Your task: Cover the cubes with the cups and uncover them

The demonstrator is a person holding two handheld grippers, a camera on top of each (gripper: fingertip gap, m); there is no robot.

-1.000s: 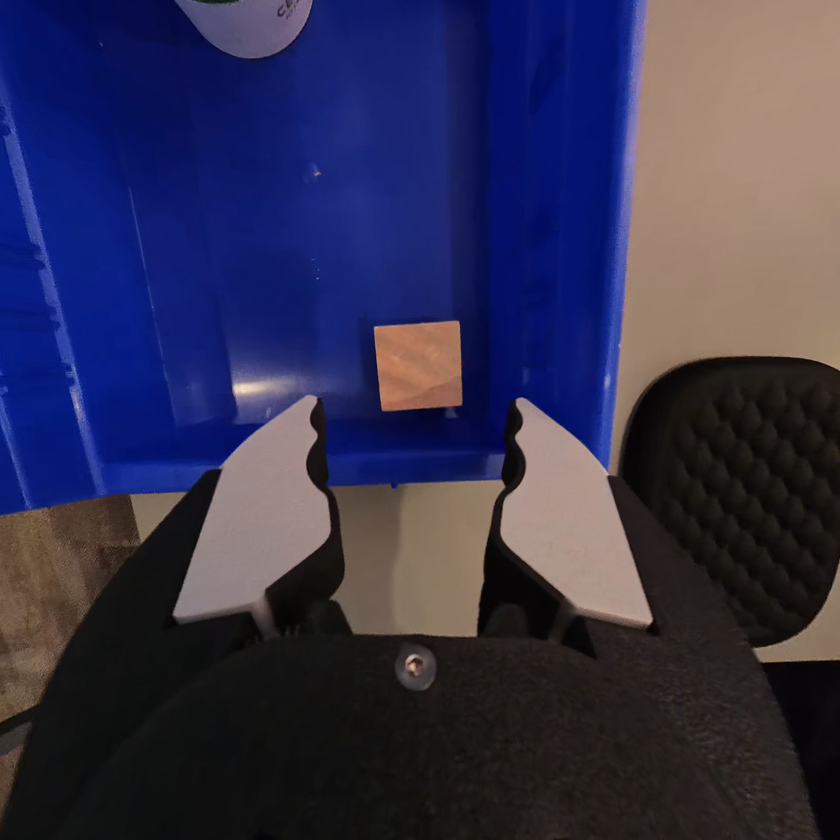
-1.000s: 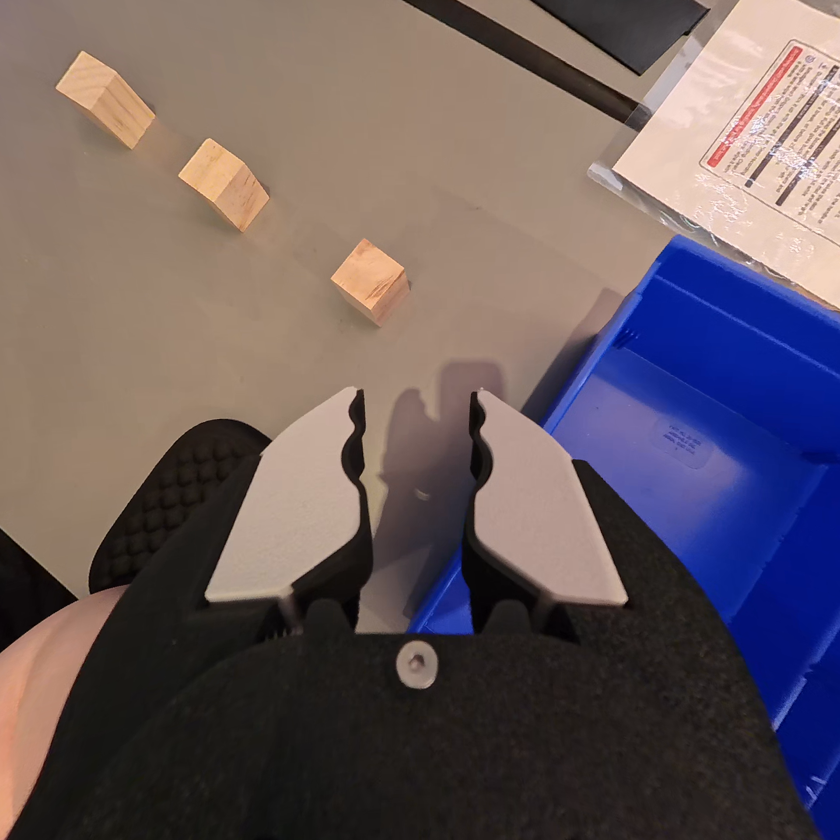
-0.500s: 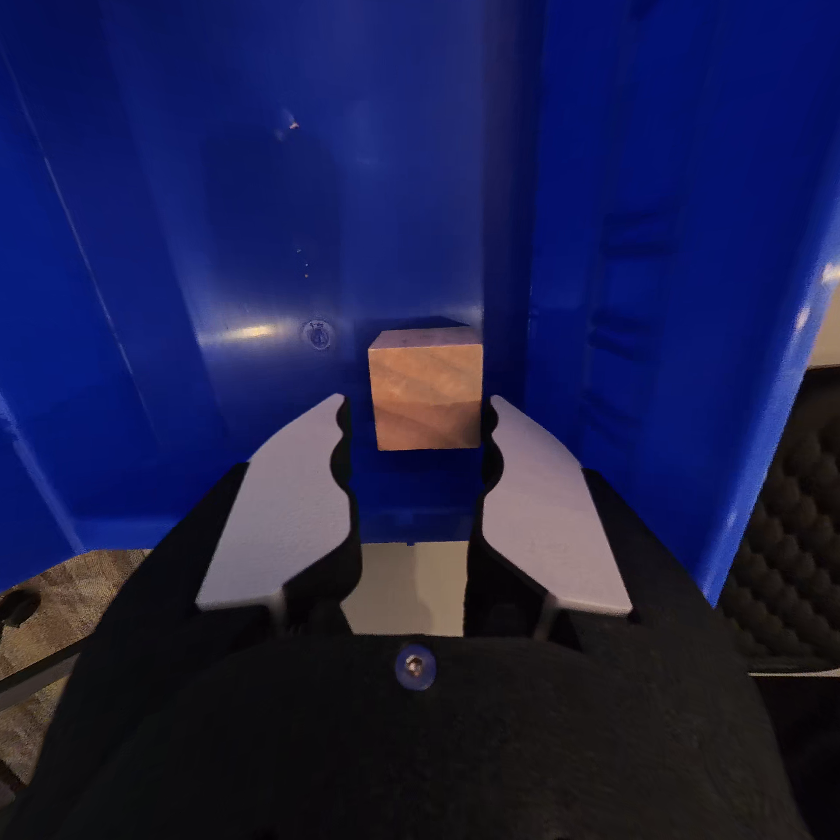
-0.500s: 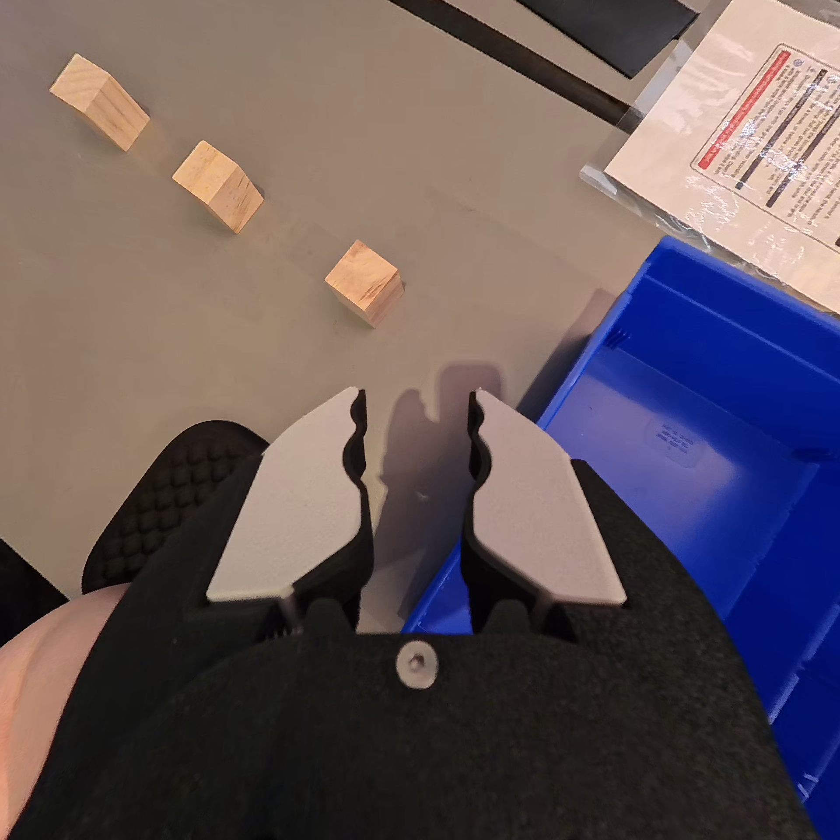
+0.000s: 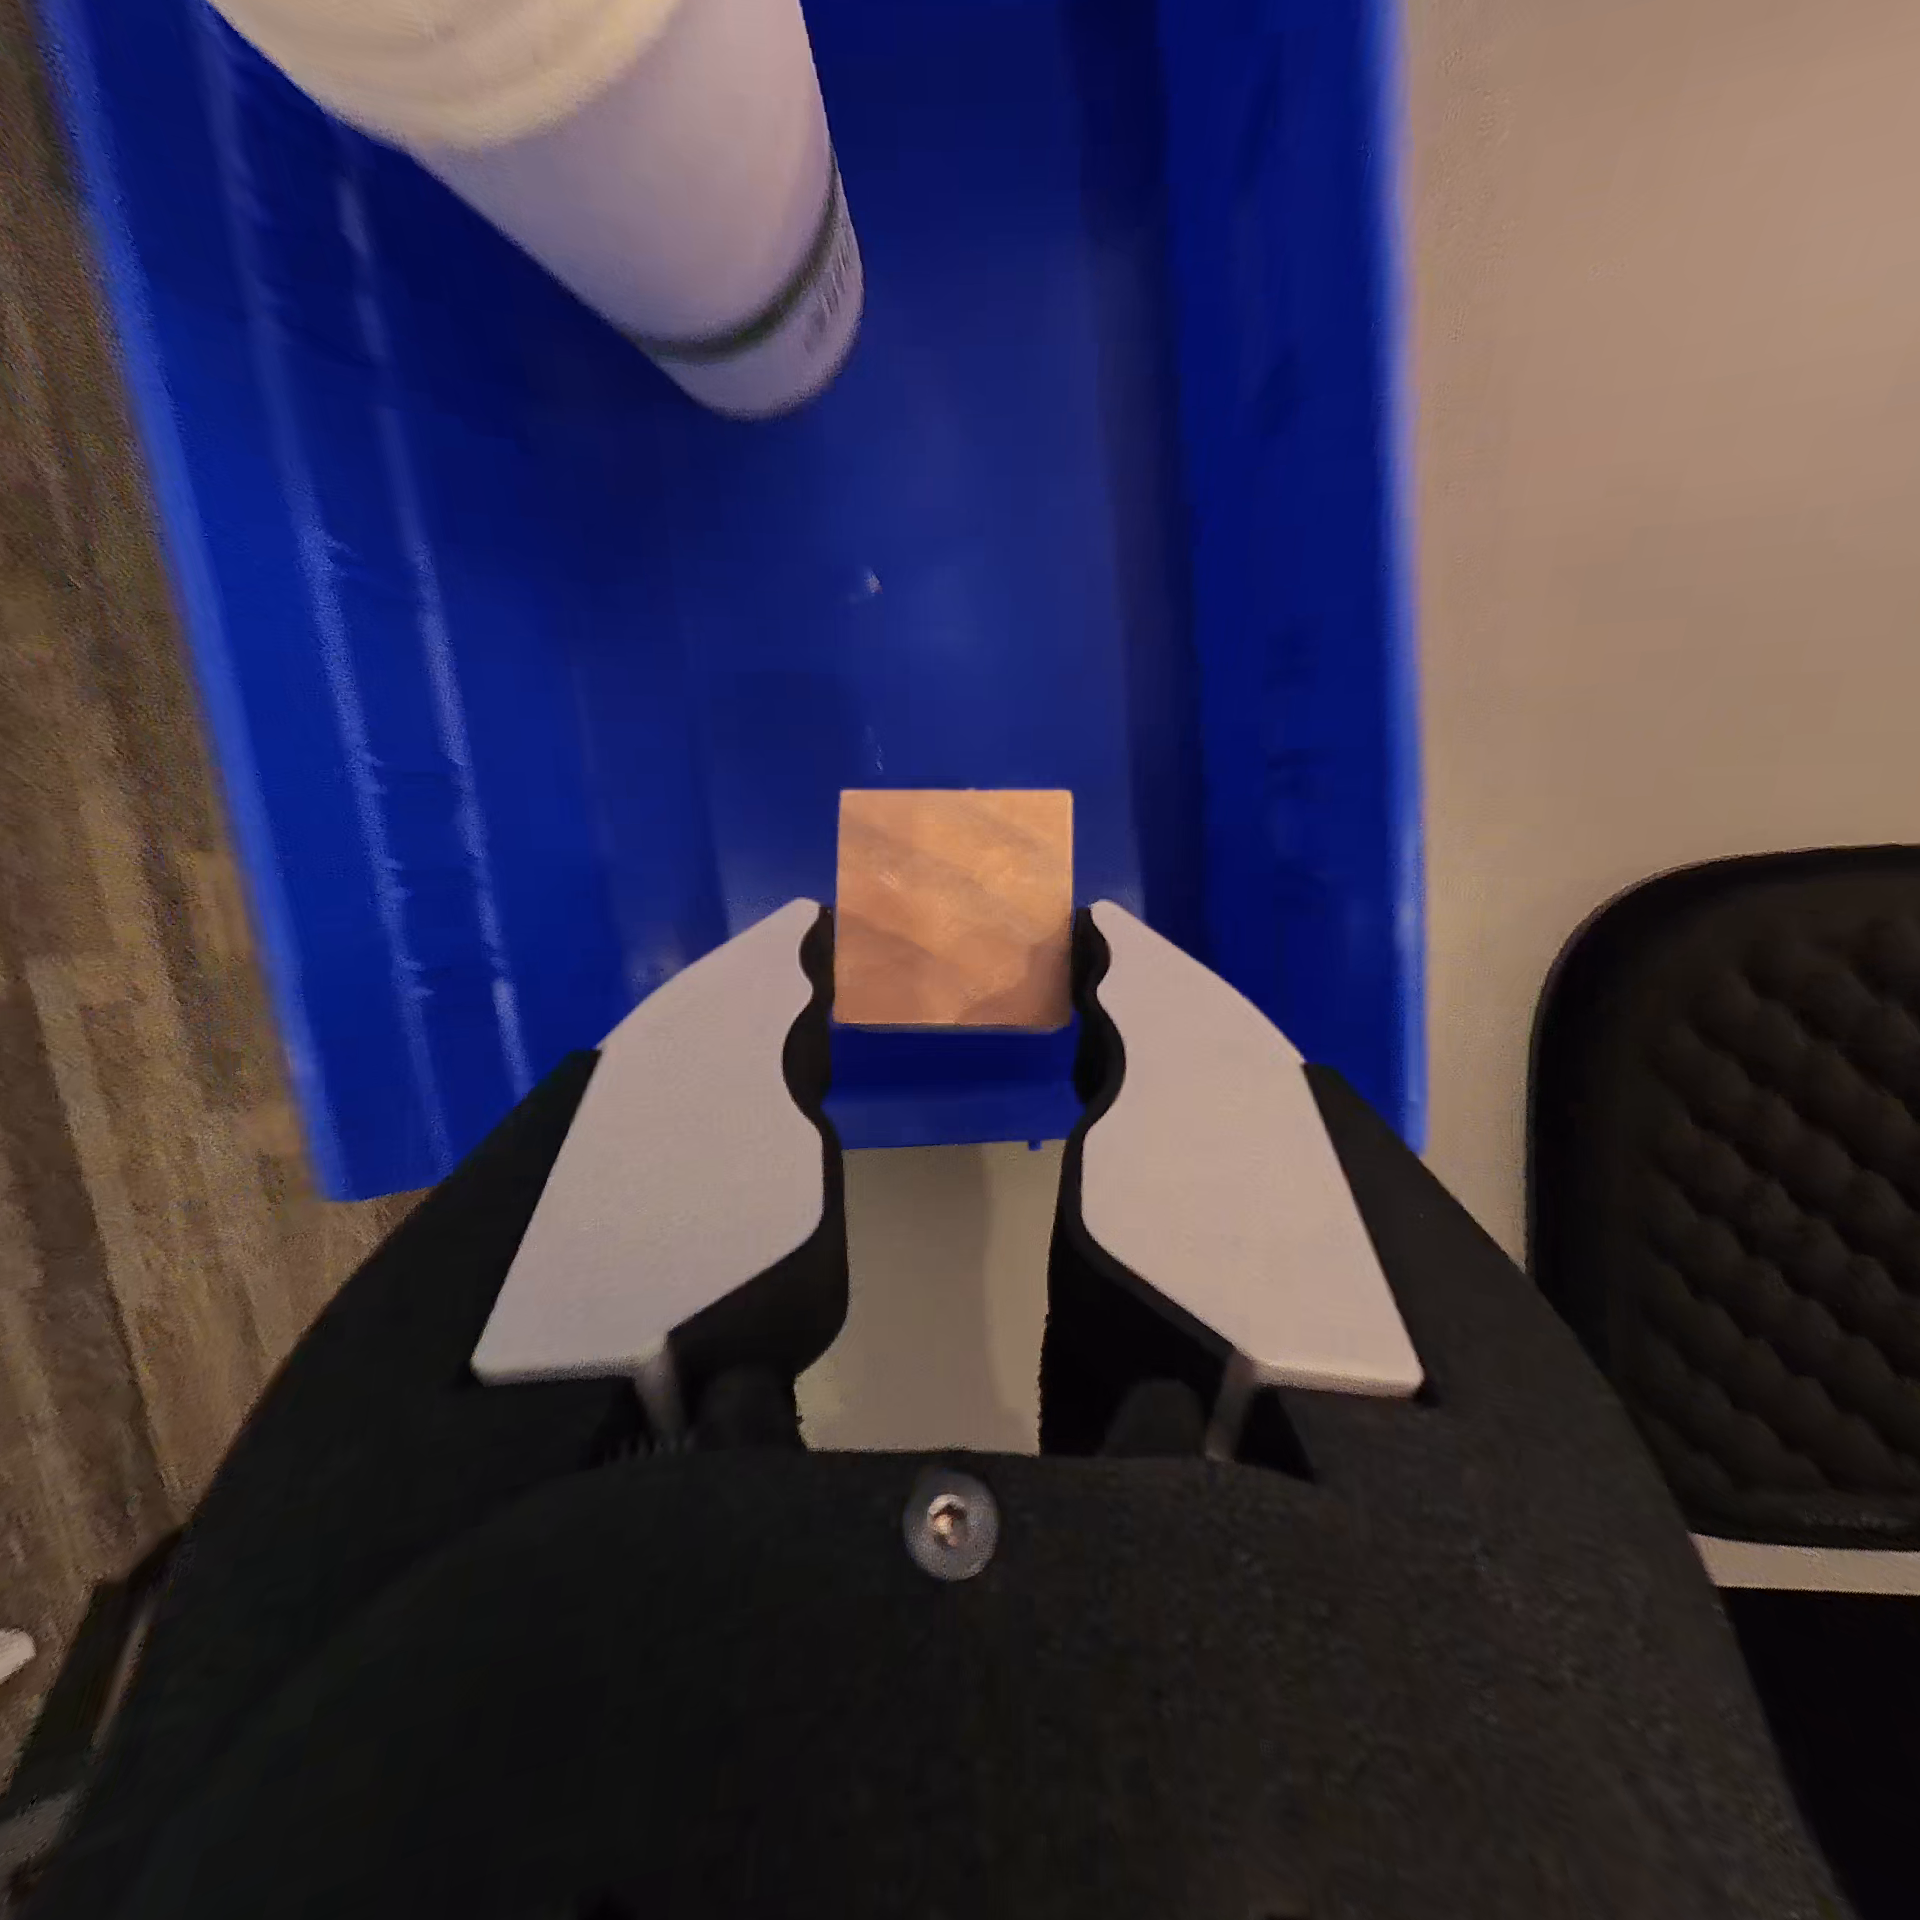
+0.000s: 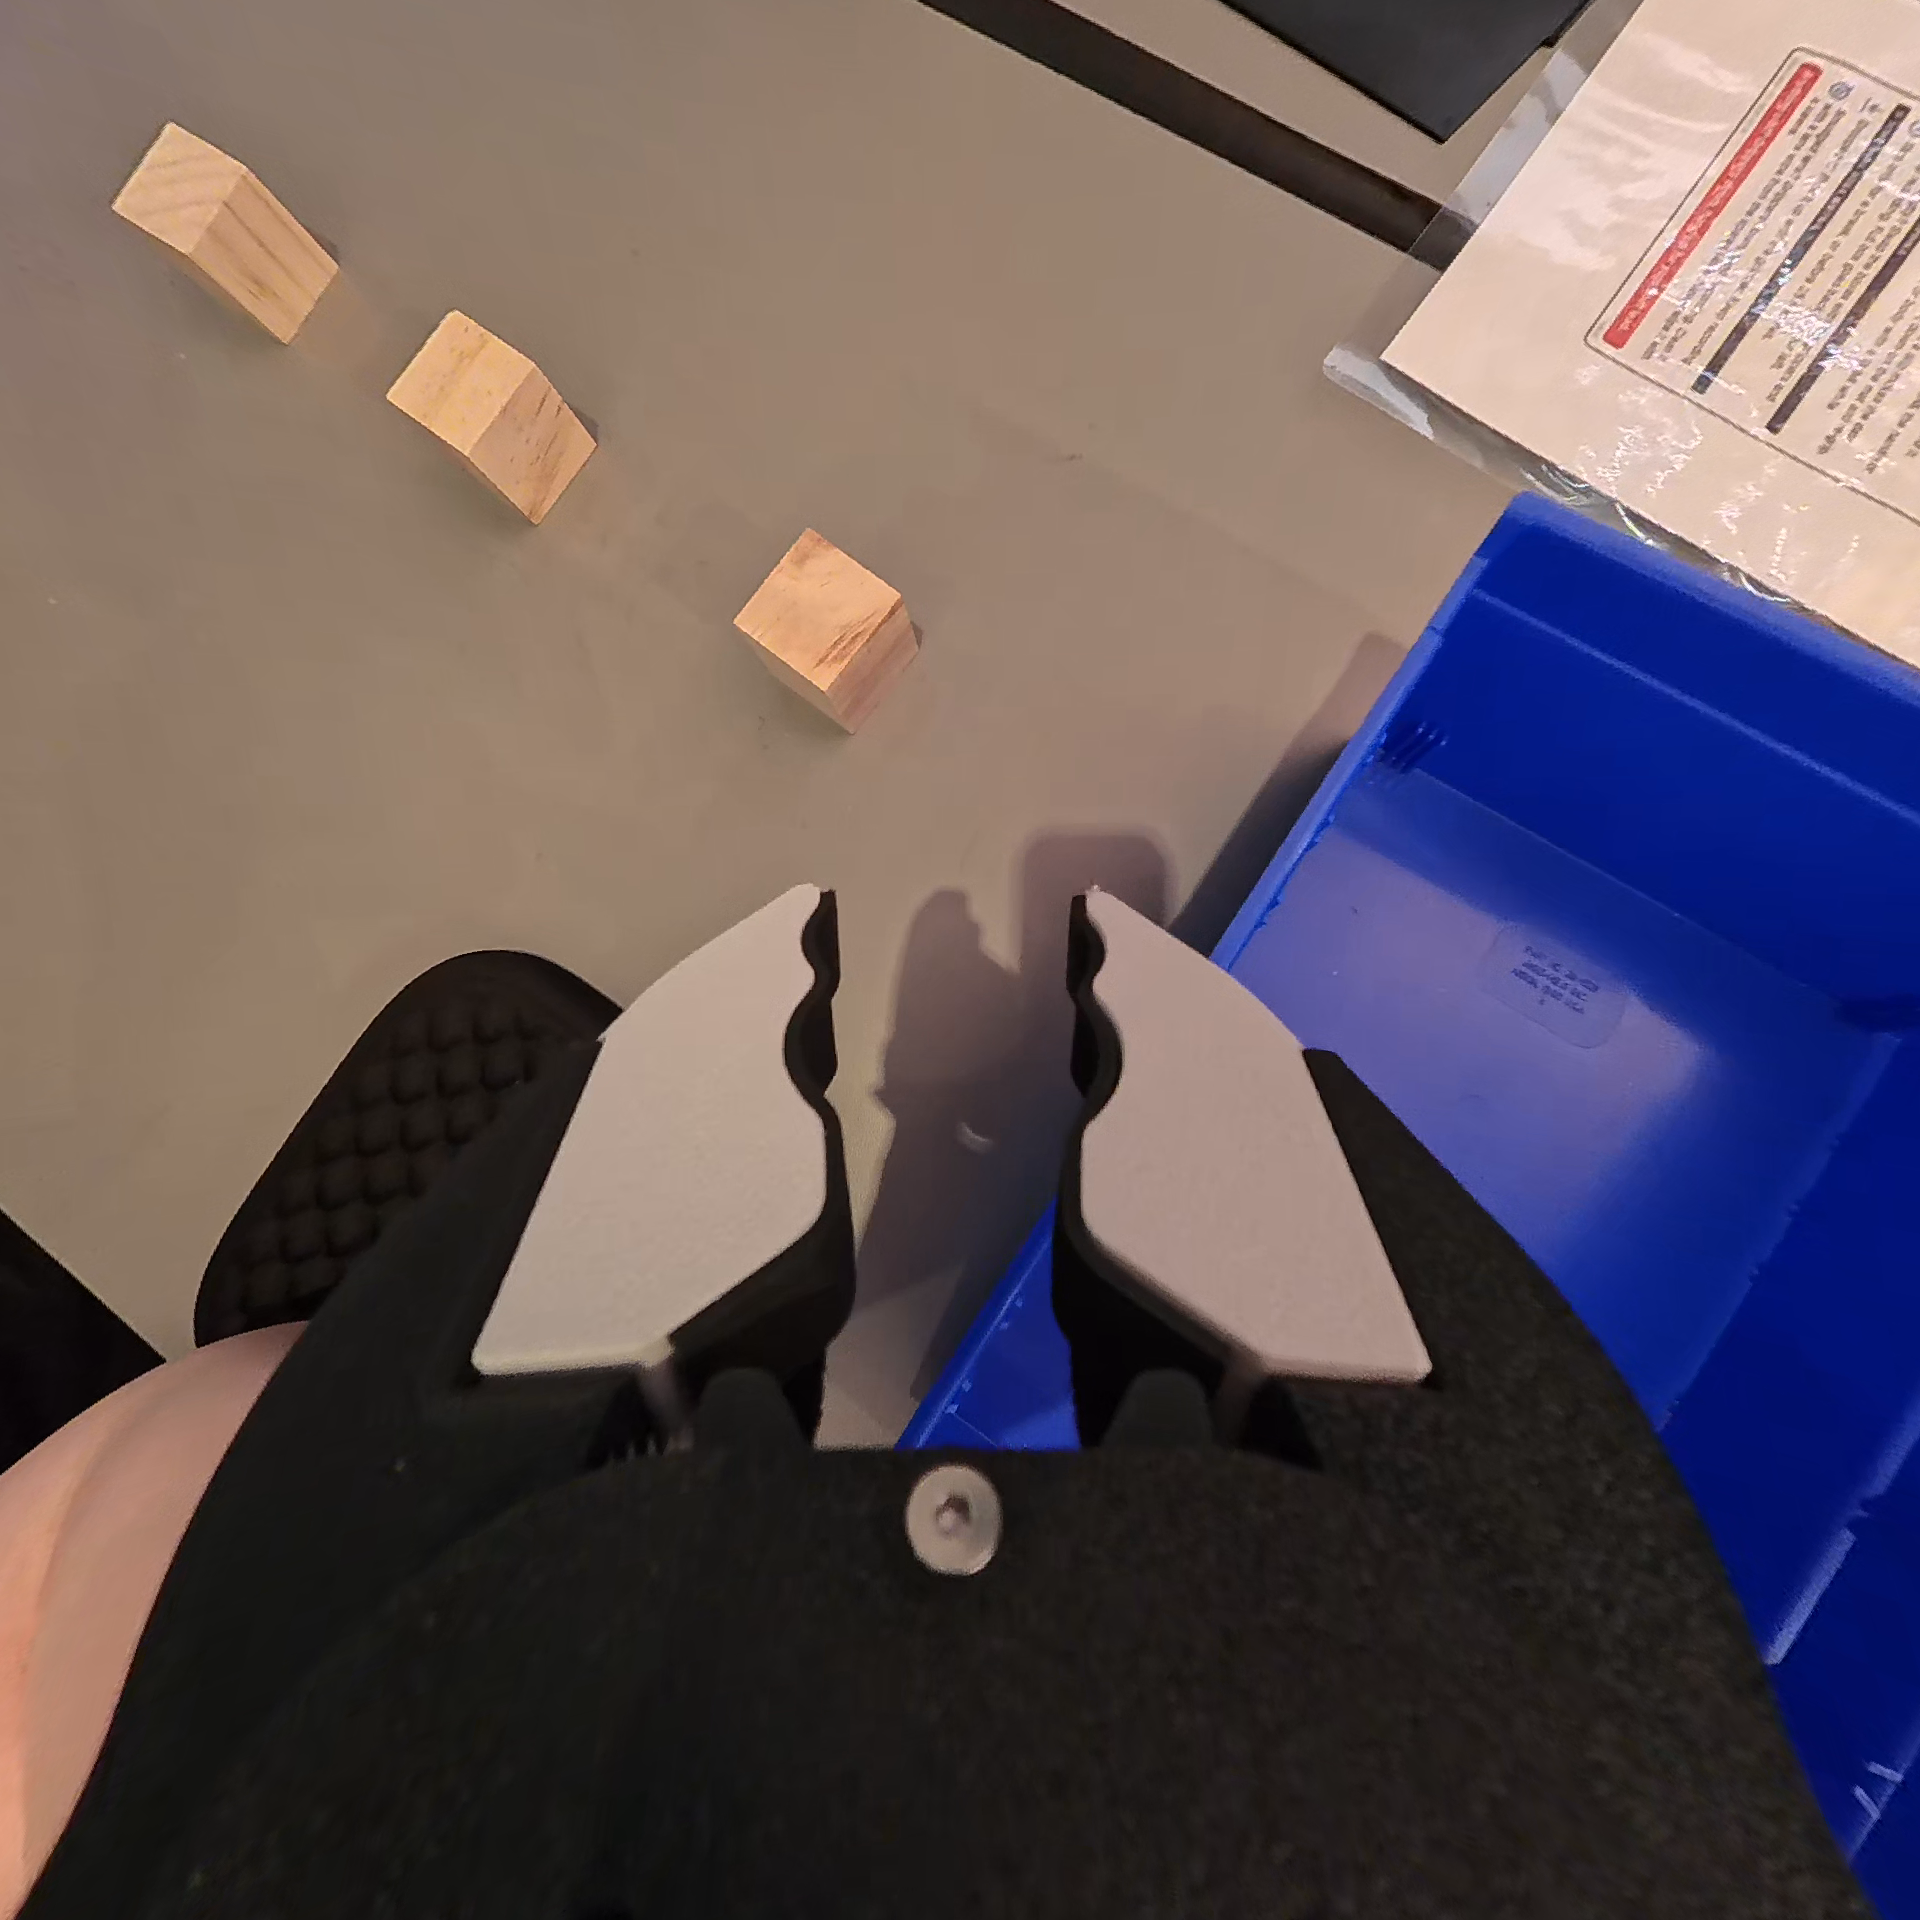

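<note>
L gripper (image 5: 954,971) now has its jaws clamped on the cube (image 5: 954,906), one fingertip on each side face. 0.5 s ago the jaws only flanked it w/ gaps, deep in the blue bin (image 5: 520,727); 1 s ago they were wide apart, short of the cube. View has pulled back vs 0.5 s ago: bin's near edge, floor (image 5: 94,831) at left and counter (image 5: 1662,416) at right show again, so cube looks lifted off the bin floor, though contact underneath can't be told. A white cup (image 5: 644,177), blurred, lies in the far part of the bin; it was out of view 0.5 s ago. Black chair (image 5: 1745,1195) at right.

R gripper (image 6: 951,914) barely changed: jaws parted, holding nothing, over the counter (image 6: 935,312) beside a bin (image 6: 1558,1039) corner. Three cubes sit in a diagonal row on the counter, same spots as before: near (image 6: 826,627), mid (image 6: 490,428), far (image 6: 223,229). Plastic-sleeved sheet (image 6: 1714,281) at top right.
</note>
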